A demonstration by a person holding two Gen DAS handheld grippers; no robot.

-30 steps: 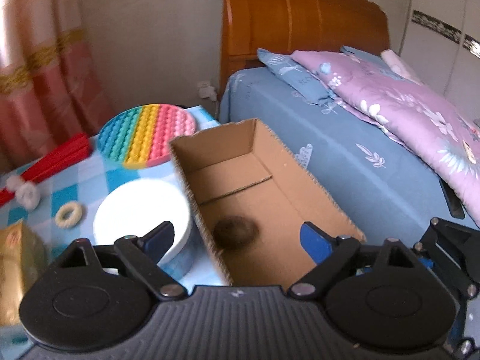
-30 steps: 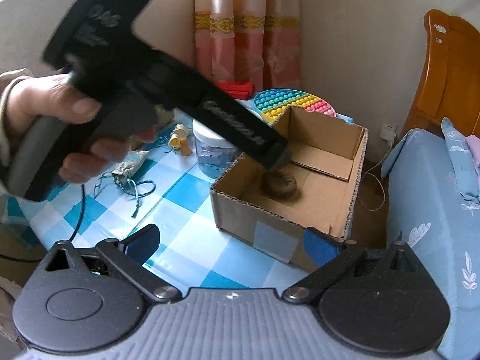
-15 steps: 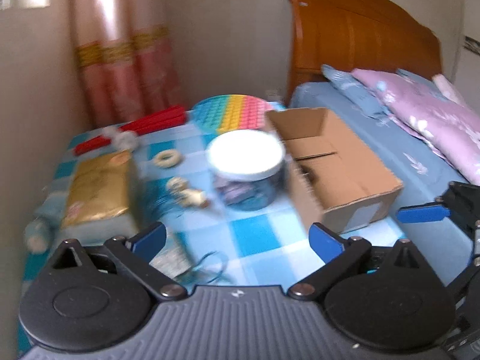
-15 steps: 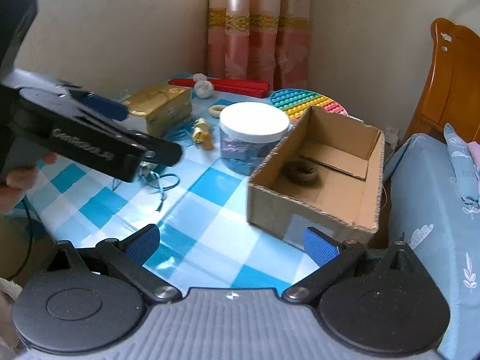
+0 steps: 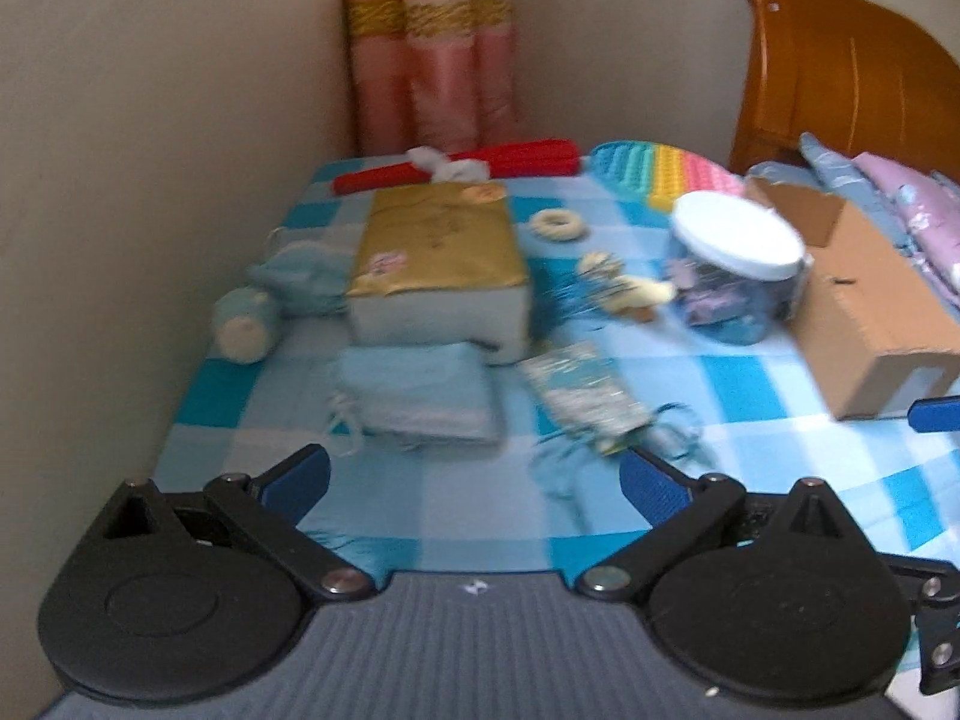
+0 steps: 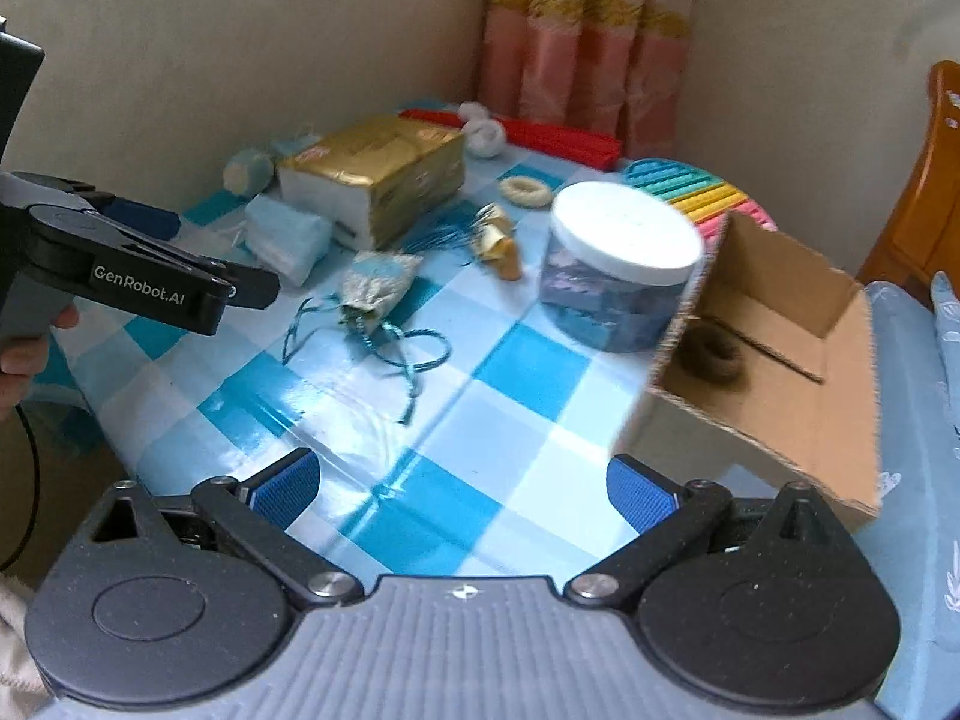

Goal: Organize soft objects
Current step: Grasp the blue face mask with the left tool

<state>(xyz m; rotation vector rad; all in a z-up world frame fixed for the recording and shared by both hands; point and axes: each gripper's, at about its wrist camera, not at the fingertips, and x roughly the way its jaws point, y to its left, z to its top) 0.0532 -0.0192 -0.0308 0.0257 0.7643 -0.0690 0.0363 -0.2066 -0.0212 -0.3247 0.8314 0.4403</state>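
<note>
A brown scrunchie (image 6: 711, 354) lies inside the open cardboard box (image 6: 798, 372) at the table's right edge. On the blue checked cloth lie a pale blue folded pouch (image 5: 414, 396), a patterned drawstring pouch (image 5: 582, 396) and a cream ring scrunchie (image 5: 559, 223). My left gripper (image 5: 474, 480) hangs open and empty over the table's near edge, just short of the two pouches. In the right wrist view the left gripper (image 6: 210, 258) reaches in from the left. My right gripper (image 6: 462, 486) is open and empty above the cloth, left of the box.
A gold tissue pack (image 5: 438, 246) sits mid-table with a blue plush toy (image 5: 288, 282) beside it. A white-lidded jar (image 5: 735, 264) stands against the box. A red fan (image 5: 510, 159) and a rainbow pop mat (image 5: 660, 171) lie at the back. The wall runs along the left, the bed along the right.
My left gripper has pulled out of the box, leaving the brown scrunchie there, and swung left over the table. The right gripper has shifted left too.
</note>
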